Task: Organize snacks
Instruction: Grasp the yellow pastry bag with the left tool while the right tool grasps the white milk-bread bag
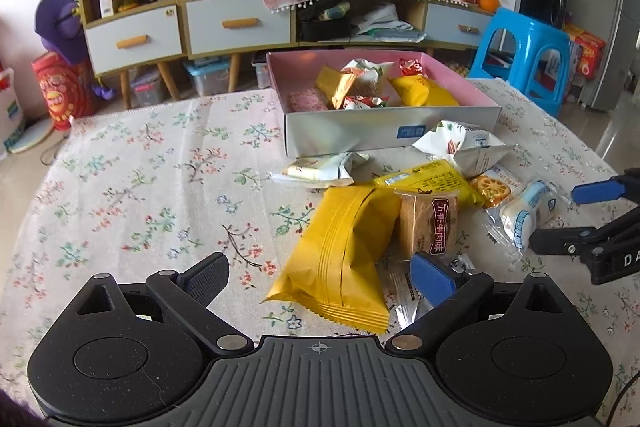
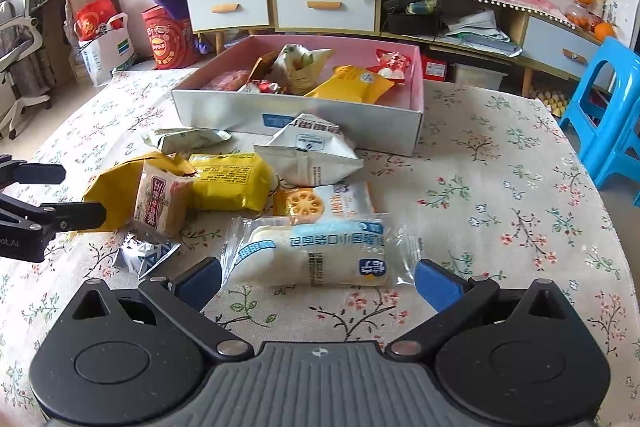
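A pink-lined box (image 1: 394, 133) (image 2: 224, 113) holds several snack packs. Loose snacks lie on the floral tablecloth before it. My left gripper (image 1: 320, 277) is open, its fingers on either side of a big yellow pack (image 1: 342, 251) (image 2: 110, 187); a biscuit pack (image 1: 430, 223) (image 2: 162, 203) leans beside it. My right gripper (image 2: 318, 281) is open just in front of a clear bread pack (image 2: 320, 253) (image 1: 524, 209), not touching it. The right gripper also shows in the left wrist view (image 1: 556, 217), the left gripper in the right wrist view (image 2: 80, 193).
Other loose packs: a small yellow one (image 2: 228, 181), white ones (image 2: 310, 151) (image 1: 320, 167), a lotus-print one (image 2: 316, 201). A blue stool (image 1: 524, 47) stands right of the table. Cabinets (image 1: 240, 23) line the back wall.
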`<state>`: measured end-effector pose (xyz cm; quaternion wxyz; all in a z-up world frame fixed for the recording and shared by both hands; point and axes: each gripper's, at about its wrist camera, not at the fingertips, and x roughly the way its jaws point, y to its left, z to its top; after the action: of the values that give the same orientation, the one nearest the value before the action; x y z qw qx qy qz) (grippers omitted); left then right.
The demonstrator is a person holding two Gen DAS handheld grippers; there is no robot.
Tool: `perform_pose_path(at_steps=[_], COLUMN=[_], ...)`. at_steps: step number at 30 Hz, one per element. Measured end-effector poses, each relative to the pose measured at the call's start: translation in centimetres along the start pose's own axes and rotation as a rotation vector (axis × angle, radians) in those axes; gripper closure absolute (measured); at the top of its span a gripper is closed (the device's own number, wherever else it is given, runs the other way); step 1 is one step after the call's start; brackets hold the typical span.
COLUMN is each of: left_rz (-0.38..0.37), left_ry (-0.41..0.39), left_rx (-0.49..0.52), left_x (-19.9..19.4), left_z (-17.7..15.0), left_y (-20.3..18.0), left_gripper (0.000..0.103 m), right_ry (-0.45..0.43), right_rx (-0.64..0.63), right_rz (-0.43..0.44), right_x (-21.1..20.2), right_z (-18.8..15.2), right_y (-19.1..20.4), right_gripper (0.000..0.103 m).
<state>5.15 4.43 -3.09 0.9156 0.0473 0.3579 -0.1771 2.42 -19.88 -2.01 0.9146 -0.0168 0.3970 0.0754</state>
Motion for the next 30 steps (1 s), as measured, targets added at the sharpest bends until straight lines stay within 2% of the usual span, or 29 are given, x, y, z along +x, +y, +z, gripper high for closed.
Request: perform_pose_path(at_steps=[10, 21, 30], left_rz=[-0.053, -0.069, -0.063], left_ry=[-0.005, 0.035, 0.068], left_rx=[-0.009, -0.149, -0.128], left_x=[1.6, 3.4, 3.5], left_z=[0.1, 0.6, 0.2], left_y=[0.3, 1.5, 1.9], left_gripper=[0.005, 0.006, 0.007], right_ry=[-0.015, 0.002, 0.028], right_rx=[-0.088, -0.099, -0.152], right_rz=[-0.016, -0.061, -0.056], right_x=[0.5, 2.5, 1.4], right_z=[-0.2, 1.2, 0.1], right_y=[0.7, 1.1, -1.4], right_gripper=[0.010, 0.010, 0.010])
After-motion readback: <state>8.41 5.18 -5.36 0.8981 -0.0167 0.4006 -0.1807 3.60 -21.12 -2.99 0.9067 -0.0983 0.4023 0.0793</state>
